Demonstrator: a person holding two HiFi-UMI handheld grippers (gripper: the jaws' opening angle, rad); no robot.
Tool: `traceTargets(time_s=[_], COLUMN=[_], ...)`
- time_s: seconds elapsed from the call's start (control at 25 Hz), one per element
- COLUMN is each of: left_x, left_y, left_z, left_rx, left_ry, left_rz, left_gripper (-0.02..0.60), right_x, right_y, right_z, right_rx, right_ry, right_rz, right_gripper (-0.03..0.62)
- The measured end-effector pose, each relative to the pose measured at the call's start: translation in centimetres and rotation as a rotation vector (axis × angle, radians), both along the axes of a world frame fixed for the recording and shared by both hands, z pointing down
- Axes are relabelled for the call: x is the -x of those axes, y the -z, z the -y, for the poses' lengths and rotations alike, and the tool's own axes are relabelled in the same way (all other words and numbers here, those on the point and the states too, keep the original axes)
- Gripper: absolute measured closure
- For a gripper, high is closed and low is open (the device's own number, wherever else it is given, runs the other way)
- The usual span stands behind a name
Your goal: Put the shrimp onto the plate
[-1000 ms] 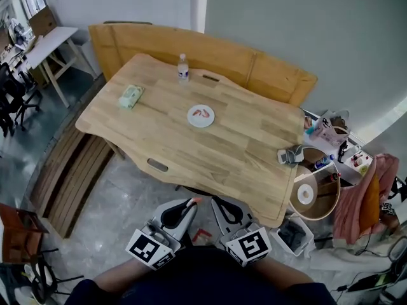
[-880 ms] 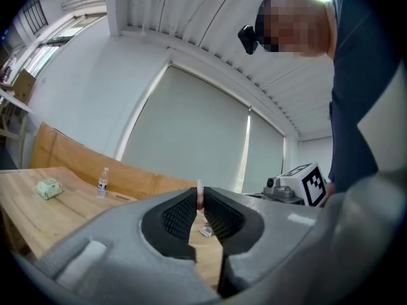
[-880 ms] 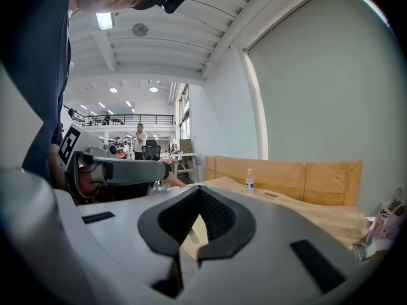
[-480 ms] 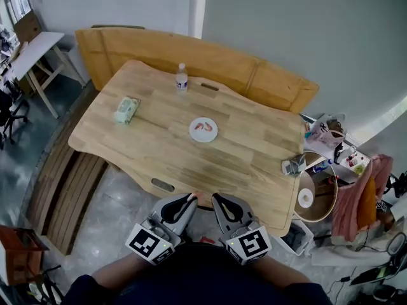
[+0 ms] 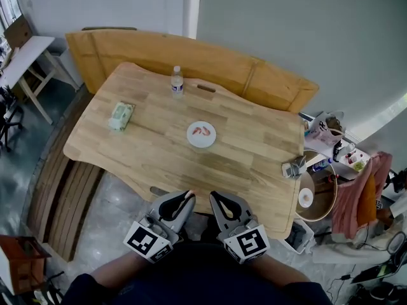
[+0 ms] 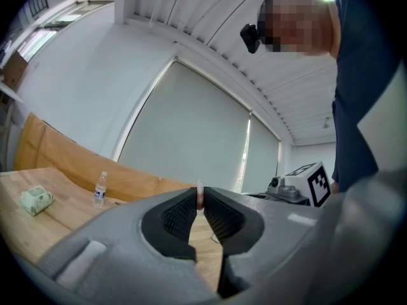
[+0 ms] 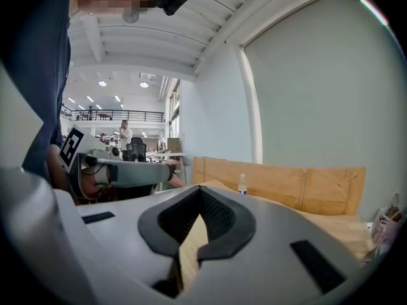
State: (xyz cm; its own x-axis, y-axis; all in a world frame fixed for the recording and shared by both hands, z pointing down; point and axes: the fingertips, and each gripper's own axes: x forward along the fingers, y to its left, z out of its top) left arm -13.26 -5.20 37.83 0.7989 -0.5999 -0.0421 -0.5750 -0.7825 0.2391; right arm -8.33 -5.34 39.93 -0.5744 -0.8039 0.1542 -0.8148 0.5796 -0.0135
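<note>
The person is holding both grippers side by side at the 6 o'clock edge of the wooden table, their tips just reaching its near rim. The left gripper is pinching a thin pink-and-white shrimp at the very tips of its pads. The right gripper is carrying nothing, its tips pressed together. The white plate is sitting near the middle of the tabletop, at 12 o'clock from the grippers and well apart from them, and two red shrimp are already lying on it. Bare wood is stretching between the near rim and the plate, leaving an open lane straight ahead. A water bottle is standing upright at 11 o'clock from the plate, near the far edge. A green packet is lying at 9 o'clock from the plate, towards the left edge. A small grey object is perching right at the table's right rim, at 4 o'clock from the plate. A wooden bench back is lining the far side, a slatted bench is running along the left side, and a round wooden tub with loose clutter is crowding the floor at 3 o'clock.
</note>
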Motion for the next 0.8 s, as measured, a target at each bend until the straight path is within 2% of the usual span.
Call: traceTargets(time_s=[0.48, 0.8], left_x=[-2.8, -4.1], left_y=[-0.4, -1.9], left_z=[5.1, 9.1], left_rx=[0.061, 0.102], left_ry=[0.097, 0.126], left_rz=[-0.011, -0.007], left_gripper=[0.543, 0.543], right_x=[-3.7, -5.6], right_y=[0.5, 0.2], right_z=[4.7, 6.6], right_rx=[-0.007, 0.001], right_ry=[0.07, 0.078], right_rz=[0.018, 0.018], right_gripper=[0.585, 0.585])
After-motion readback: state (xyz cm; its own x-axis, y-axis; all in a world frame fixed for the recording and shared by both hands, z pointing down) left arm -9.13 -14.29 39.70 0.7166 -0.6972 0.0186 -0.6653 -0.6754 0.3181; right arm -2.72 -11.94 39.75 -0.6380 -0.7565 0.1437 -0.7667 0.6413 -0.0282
